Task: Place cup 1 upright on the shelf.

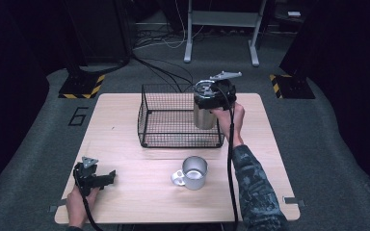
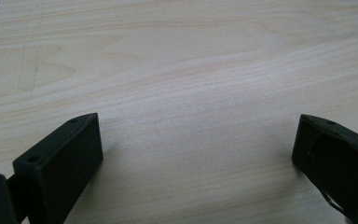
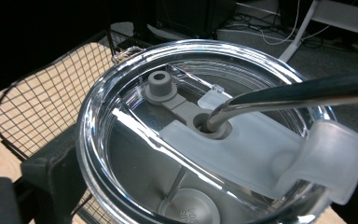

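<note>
Wooden table (image 1: 125, 197), one basket (image 1: 164, 115), one tumbler (image 1: 204, 108), one mug (image 1: 192, 172)

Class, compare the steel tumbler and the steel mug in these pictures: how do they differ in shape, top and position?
The tumbler is tall and has no handle; the mug is short with a side handle. The tumbler carries a clear lid with a metal straw through it; the mug is open-topped. The right gripper holds the tumbler at the wire basket; the mug stands on the table. Both are shiny metal.

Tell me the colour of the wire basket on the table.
Black; the wire basket shows best in the high view.
</note>
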`<state>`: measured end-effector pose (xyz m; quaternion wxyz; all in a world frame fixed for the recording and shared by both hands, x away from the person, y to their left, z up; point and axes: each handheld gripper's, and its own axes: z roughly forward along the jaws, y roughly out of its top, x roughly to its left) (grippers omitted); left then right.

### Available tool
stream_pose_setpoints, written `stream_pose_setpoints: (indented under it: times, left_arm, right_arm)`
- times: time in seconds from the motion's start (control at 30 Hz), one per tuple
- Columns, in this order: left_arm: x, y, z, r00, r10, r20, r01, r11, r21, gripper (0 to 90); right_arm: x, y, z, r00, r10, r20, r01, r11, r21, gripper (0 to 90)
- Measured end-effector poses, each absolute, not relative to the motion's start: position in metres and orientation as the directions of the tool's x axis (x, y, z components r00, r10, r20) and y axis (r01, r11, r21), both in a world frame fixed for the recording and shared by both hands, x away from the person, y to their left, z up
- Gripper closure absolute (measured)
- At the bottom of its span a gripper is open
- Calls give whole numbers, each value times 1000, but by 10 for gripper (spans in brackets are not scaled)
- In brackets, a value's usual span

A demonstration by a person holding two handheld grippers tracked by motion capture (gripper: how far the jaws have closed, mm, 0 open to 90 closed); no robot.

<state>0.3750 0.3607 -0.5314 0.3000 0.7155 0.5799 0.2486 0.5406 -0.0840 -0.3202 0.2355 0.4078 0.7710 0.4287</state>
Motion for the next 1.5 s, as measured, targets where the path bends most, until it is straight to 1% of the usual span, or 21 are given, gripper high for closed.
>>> stream_pose_setpoints:
  times: [0.13,0.23,0.43,0.6,0.7,0.77,0.83,0.87,1.1,1.5]
  left_arm:
    - [375,361,-531,204,979,10,680,-149,718,16]
    - [375,361,-531,203,979,10,680,-148,718,16]
    - [375,361,-531,204,979,11,680,-149,718,16]
    - [375,361,-531,204,979,11,680,-150,718,16]
    - [375,361,-531,205,979,10,680,-150,718,16]
    - [375,361,-531,205,979,10,680,-150,717,16]
    - [375,361,-531,205,979,9,681,-149,717,16]
    - [375,361,-531,205,979,10,680,-150,718,16]
    - [375,361,-531,205,979,9,680,-149,718,16]
    - [375,361,-531,205,979,10,680,-150,718,16]
  right_arm:
    - [545,-82,-327,-557,830,-26,427,314,848,33]
    - [547,-81,-333,-548,836,-11,450,305,839,33]
    - [550,-79,-342,-559,829,-24,456,332,825,33]
    - [551,-77,-351,-552,834,-16,483,335,809,33]
    - [552,-77,-354,-556,831,0,490,328,808,33]
    - [552,-77,-356,-561,828,-13,485,342,805,33]
    - [551,-75,-358,-548,837,3,506,328,797,33]
    - [552,-76,-359,-558,830,-9,498,344,796,33]
    - [552,-75,-366,-551,835,0,523,345,779,33]
    - [553,-69,-372,-565,825,-15,523,372,767,32]
